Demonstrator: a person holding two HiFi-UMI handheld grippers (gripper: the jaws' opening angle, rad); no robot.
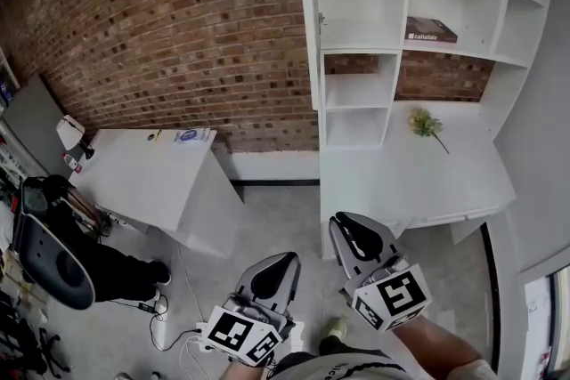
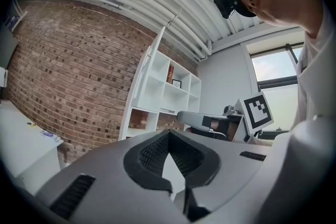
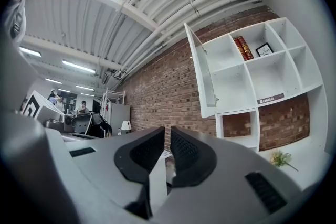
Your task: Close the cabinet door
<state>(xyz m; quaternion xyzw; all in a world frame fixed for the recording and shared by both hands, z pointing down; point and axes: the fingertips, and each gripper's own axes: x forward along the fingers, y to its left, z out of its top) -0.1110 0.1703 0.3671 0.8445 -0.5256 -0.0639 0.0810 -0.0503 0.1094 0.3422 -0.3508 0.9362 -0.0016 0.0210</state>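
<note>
The cabinet door [image 1: 308,22] stands open. In the head view it shows almost edge-on as a thin white slab in the upper middle of the frame, swung out from the left side of the white shelving unit [image 1: 403,4], which is set against the brick wall [image 1: 178,22]. In the right gripper view the same door hangs out at an angle in the upper middle, over the top left compartment.

Both grippers sit low in the head view, near the bottom centre, well apart from the door and touching nothing. The left gripper [image 1: 280,259] is at lower centre; in its own view its dark ribbed pads meet at the tips with nothing between them. The right gripper [image 1: 347,220] is just to its right and a little higher in the frame; its own view shows its jaws drawn together and empty.

Below the shelves, the white desk [image 1: 419,178] carries a small green plant sprig [image 1: 426,124] at right of centre. A book [image 1: 431,31] lies flat in one compartment above it. A second, lower white desk [image 1: 142,178] stands at the left of the frame, along the brick wall.
</note>
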